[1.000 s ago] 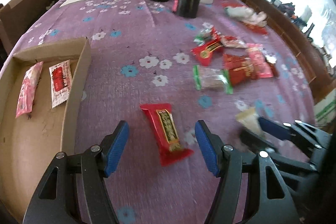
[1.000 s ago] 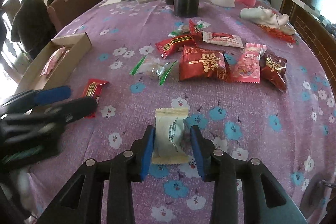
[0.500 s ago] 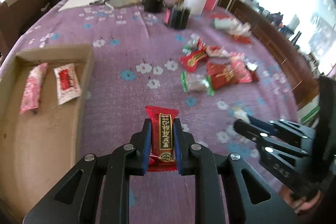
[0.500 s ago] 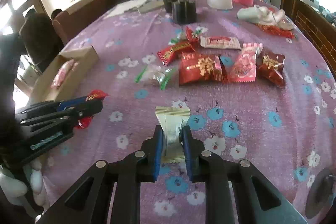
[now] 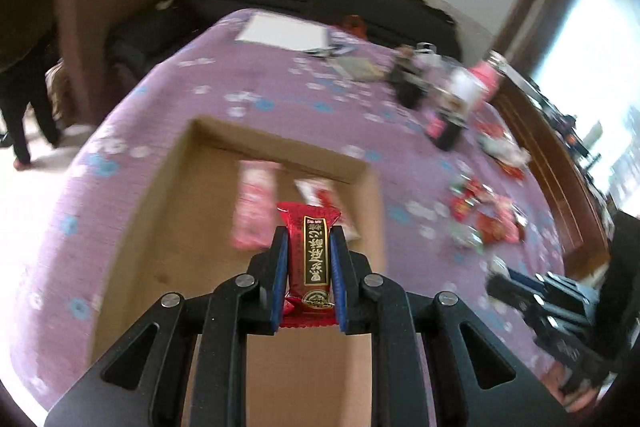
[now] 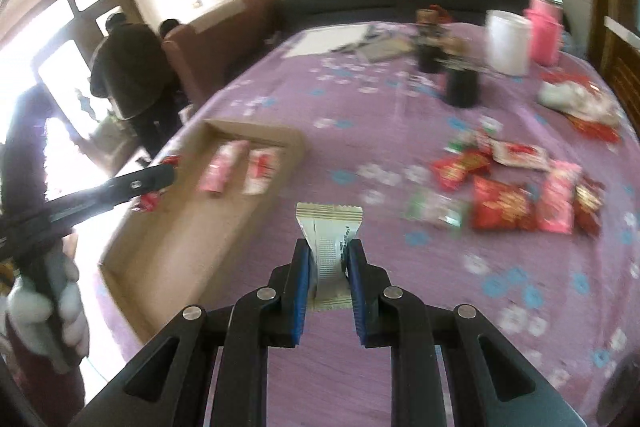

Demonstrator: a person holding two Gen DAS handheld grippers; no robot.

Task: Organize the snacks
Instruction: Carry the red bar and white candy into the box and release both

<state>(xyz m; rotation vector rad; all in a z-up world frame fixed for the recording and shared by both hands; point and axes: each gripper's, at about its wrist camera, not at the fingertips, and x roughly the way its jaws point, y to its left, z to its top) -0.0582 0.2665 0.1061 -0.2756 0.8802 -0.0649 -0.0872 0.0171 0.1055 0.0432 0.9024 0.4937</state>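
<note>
Snacks are now off the table: the left hand-held gripper (image 5: pixel 308 259), clamped tight on the red snack bar (image 5: pixel 310 255), has carried it over the cardboard box (image 5: pixel 168 227); the right hand-held gripper (image 6: pixel 328 267), closed on the pale sachet (image 6: pixel 329 247), follows, so both look ready to drop in.

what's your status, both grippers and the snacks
Left gripper shut on red snack, over cardboard box. Right gripper shut on white snack, beside box. Nothing in the way.
</note>
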